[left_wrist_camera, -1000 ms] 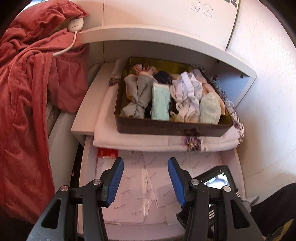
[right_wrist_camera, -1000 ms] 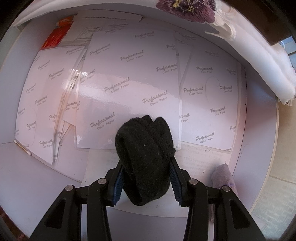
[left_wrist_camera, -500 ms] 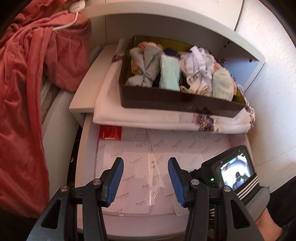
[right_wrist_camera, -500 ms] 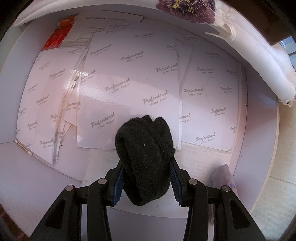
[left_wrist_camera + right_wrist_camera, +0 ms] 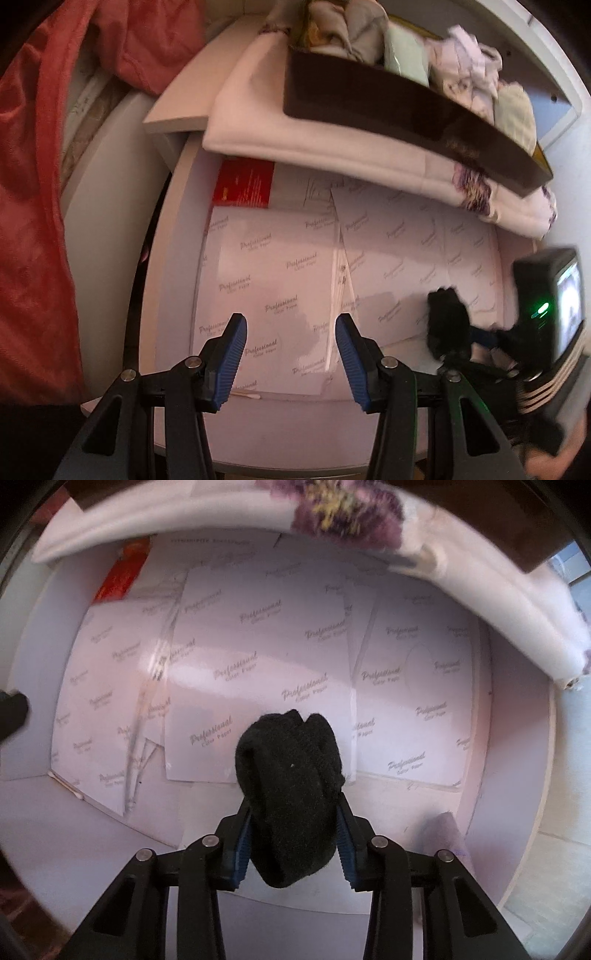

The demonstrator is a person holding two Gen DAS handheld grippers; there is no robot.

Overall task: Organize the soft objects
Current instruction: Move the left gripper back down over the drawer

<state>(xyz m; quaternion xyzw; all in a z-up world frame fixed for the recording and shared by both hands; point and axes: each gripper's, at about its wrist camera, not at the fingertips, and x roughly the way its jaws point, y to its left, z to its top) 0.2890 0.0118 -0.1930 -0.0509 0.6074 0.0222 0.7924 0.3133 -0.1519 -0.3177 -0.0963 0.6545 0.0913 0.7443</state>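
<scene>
A rolled black sock [image 5: 288, 775] sits between the blue pads of my right gripper [image 5: 293, 805], which points straight down over the white shelf. Its jaws are closing and the pads press on the sock's sides. The same sock [image 5: 445, 317] shows at the right in the left wrist view. My left gripper [image 5: 290, 321] hangs open over the printed paper sheets [image 5: 277, 266], with nothing between its fingers. A dark box [image 5: 406, 99] packed with several folded soft items [image 5: 406, 55] stands at the top of that view, on a folded white cloth [image 5: 332, 147].
A red garment [image 5: 33, 184] hangs down the left side. A red card [image 5: 243, 182] lies under the cloth's edge. A cotton swab [image 5: 247, 396] lies near the shelf's front. A small lilac item [image 5: 443, 830] rests to the sock's right.
The left gripper has sunk and tipped down toward the papers, so the box slid to the view's top and the sock came into view. The right jaws squeezed tighter on the sock.
</scene>
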